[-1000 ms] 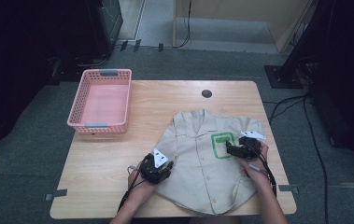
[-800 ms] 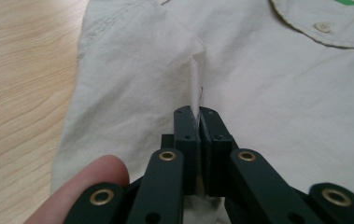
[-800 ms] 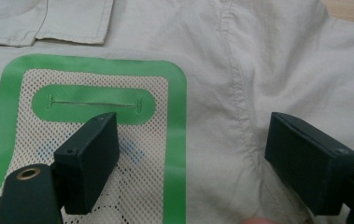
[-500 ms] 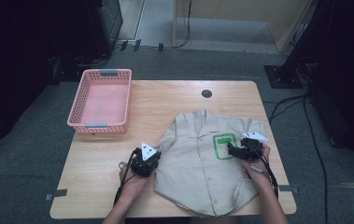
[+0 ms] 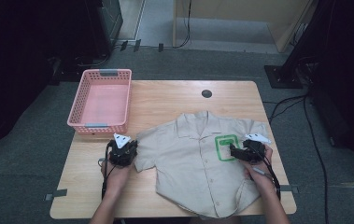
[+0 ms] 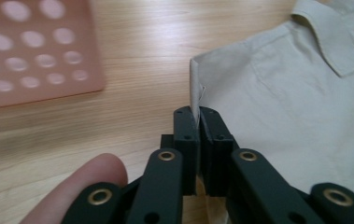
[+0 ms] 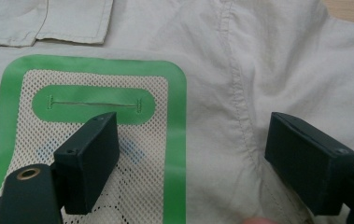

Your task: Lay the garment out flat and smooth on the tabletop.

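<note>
1. Dark walls and a grey floor surround the wooden table, and on this table we see a beige shirt spread flat with its collar pointing away from the person.
2. We see the left gripper just at the shirt's sleeve edge; in the left gripper view its jaws are pressed together on the sleeve hem, which stands up as a thin fold between the pads.
3. These jaws have just been closing and then eased a very little, with the hem between them.
4. Beyond the left gripper and a little to its left stands a pink basket, well apart from the shirt.
5. We see the right gripper resting over the chest of the shirt, beside the green pocket patch.
6. In the right gripper view its jaws are spread wide; one jaw lies over the mesh of the green patch, the other over plain cloth past the sleeve seam.
7. We cannot tell if these pads touch the cloth.
8. A small dark round hole sits in the table far ahead of both grippers.
</note>
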`<action>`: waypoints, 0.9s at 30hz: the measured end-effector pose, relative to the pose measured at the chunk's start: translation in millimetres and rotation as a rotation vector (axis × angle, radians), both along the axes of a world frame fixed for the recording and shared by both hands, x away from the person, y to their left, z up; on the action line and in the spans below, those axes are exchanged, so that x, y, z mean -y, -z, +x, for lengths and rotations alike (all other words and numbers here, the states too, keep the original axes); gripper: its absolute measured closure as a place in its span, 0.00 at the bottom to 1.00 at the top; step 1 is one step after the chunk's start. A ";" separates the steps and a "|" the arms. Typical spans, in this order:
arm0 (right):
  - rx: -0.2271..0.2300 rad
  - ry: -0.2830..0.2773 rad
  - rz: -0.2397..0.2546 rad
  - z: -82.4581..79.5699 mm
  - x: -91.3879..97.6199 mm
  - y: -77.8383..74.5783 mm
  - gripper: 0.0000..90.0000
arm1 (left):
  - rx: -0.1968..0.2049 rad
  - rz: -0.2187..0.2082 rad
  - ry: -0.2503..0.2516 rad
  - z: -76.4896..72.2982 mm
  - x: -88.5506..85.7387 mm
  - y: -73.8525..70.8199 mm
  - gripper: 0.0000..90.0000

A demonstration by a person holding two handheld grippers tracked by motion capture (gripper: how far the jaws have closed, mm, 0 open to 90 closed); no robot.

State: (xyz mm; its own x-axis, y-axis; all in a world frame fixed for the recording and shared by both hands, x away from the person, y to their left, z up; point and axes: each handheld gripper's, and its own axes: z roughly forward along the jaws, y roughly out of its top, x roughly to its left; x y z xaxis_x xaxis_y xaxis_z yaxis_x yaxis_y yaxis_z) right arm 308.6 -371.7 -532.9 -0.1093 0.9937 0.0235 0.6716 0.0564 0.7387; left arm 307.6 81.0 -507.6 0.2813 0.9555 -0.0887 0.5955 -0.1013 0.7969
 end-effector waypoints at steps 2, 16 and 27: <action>0.000 0.000 0.000 0.0 -0.1 0.0 0.20 | 0.005 0.002 -0.018 -0.1 -3.7 -1.2 0.92; 0.000 0.001 -0.001 0.0 -0.2 0.0 0.20 | 0.021 -0.001 0.090 -23.0 36.3 -4.0 0.57; 0.000 0.001 -0.001 -0.1 -0.3 0.0 0.20 | -0.056 0.095 0.216 -28.5 91.0 18.9 0.39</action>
State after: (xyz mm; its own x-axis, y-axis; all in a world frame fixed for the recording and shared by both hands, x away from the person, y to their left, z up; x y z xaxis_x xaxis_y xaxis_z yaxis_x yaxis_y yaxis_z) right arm 308.5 -371.5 -533.0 -0.1080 0.9939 0.0221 0.6714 0.0566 0.7390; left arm 279.1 -9.9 -526.5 0.4770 0.8786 -0.0228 0.5951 -0.3038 0.7440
